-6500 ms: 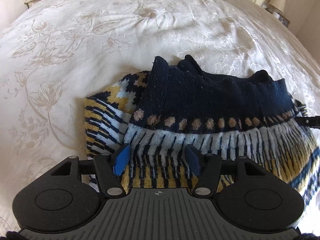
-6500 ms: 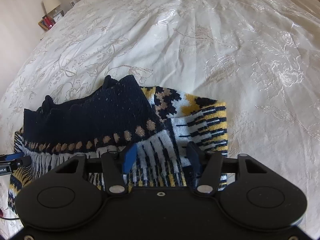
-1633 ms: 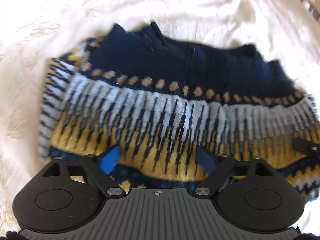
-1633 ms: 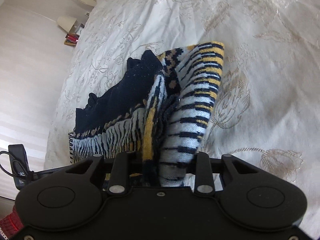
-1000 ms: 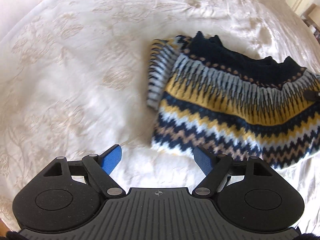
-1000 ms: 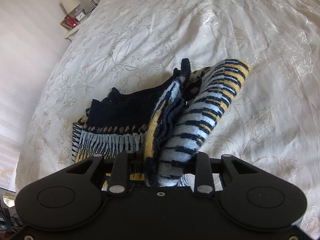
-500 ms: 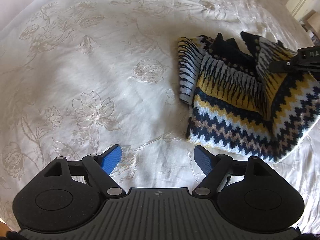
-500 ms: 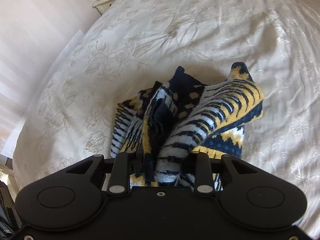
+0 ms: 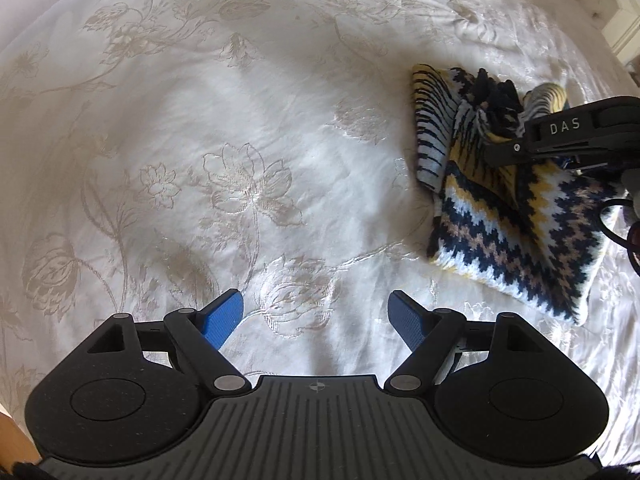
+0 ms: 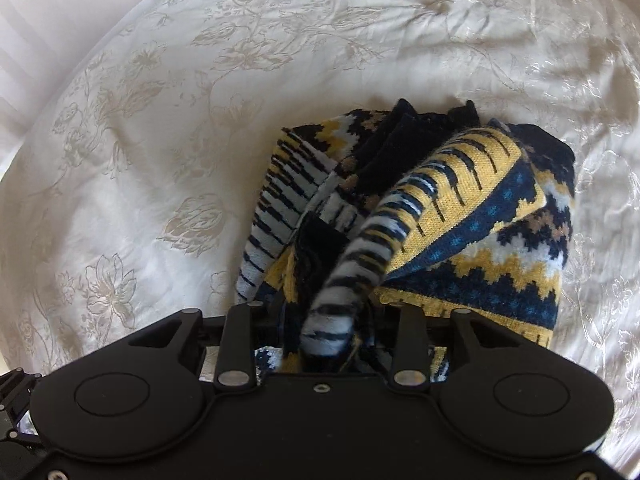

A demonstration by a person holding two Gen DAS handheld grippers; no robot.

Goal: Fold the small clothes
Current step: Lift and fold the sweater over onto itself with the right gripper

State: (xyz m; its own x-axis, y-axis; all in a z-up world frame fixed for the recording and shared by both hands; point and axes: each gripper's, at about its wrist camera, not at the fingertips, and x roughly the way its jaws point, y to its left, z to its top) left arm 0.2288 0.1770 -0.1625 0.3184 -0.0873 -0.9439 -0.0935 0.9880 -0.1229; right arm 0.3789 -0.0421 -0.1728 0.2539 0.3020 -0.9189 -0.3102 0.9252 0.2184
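Sweater [image 9: 516,208]: folded over, at 2 o'clock on the bed [image 9: 240,140].
Right gripper [image 10: 320,320]: just been loosening; may already have let go of the folded edge.
Left gripper [image 9: 316,316]: spread, empty.
Meaning: fold laid down.

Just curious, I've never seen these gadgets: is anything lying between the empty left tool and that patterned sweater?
Nothing but bare bedspread. The left wrist view shows the left tool open over it, the sweater off to the right.
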